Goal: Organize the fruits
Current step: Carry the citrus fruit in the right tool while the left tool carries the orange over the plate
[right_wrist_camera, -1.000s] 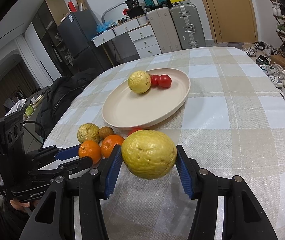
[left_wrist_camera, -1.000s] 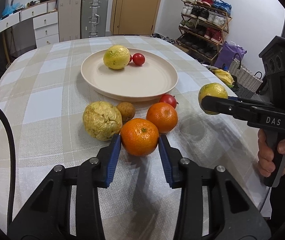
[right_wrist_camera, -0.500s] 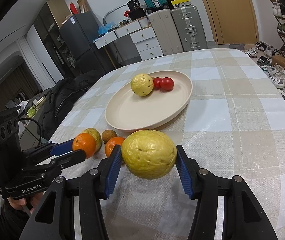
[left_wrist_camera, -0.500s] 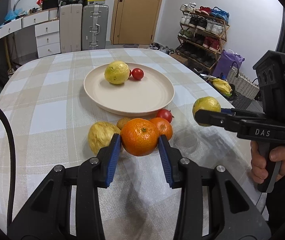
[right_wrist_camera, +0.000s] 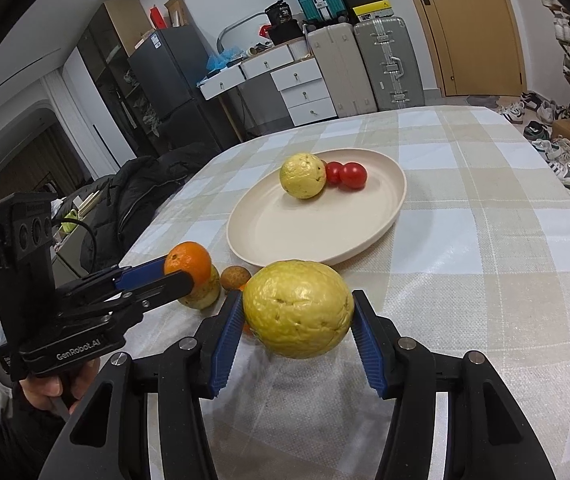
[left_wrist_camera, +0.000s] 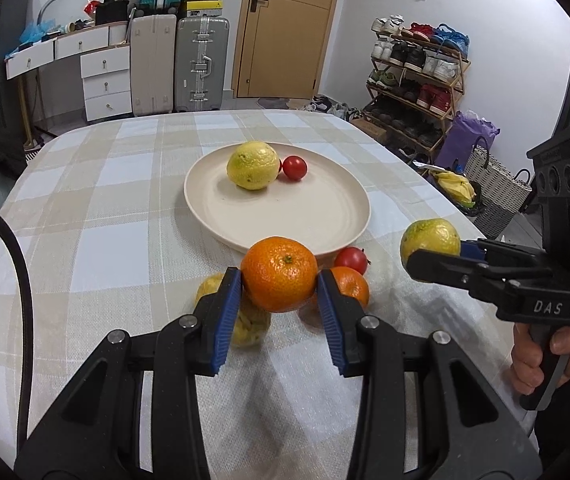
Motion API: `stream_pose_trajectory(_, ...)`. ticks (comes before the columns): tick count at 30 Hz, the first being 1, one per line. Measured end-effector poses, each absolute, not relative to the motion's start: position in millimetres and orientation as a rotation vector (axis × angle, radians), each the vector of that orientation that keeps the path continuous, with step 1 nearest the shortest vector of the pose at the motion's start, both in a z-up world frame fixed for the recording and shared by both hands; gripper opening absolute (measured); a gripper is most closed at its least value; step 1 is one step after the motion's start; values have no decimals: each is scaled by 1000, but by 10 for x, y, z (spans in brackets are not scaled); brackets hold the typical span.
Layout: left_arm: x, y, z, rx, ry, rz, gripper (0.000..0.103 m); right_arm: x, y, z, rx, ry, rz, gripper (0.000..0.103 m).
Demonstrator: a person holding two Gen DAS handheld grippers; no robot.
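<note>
Left gripper (left_wrist_camera: 279,296): we've got it clamped on the orange (left_wrist_camera: 280,274), blue pads pinching both flanks, fruit lifted clear of the cloth
Right gripper (right_wrist_camera: 297,326): closed around the yellow fruit (right_wrist_camera: 298,309), wrinkled skin, carried in the air; in the left view it sits out at 3 o'clock
Key relation: the plate (left_wrist_camera: 325,216) lies at 12 o'clock from both tools, straight ahead along the fingers; we judge the left load the nearer, its orange overlapping the near rim in that view
Long axis: neither carried fruit has much of one, both near round, so we reckon the approach angle hardly matters
Plate contents: a yellow citrus (left_wrist_camera: 252,165) toward the far side, with red tomatoes (right_wrist_camera: 347,175) touching it at its 3 o'clock; the right view shows two, the left view only one clearly
Plate room: the near half is bare, and we'd aim both loads there
On the cloth: a second orange (left_wrist_camera: 351,285) and a loose tomato (left_wrist_camera: 350,260) just short of the rim, a pale yellow fruit (left_wrist_camera: 248,322) under the left fingers, a small brown fruit (right_wrist_camera: 235,277) beside them
Risk: we think round fruit may roll once let go, toward the pair already resting
</note>
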State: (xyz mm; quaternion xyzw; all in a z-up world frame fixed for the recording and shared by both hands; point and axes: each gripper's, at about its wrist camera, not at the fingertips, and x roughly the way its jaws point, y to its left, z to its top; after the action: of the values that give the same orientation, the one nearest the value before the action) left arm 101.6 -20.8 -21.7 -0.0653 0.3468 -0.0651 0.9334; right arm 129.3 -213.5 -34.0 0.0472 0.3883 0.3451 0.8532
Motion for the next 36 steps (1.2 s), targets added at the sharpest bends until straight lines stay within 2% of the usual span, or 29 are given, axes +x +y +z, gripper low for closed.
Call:
stream_pose_trajectory(20,1514,-226,-181,-141,700,-99,36,1592,-1920,-162,108,789,710,54)
stream_pose_trajectory(36,1909,-170,-382,-151,758,-74,36,1951,-1786,-370,123,854,662,54)
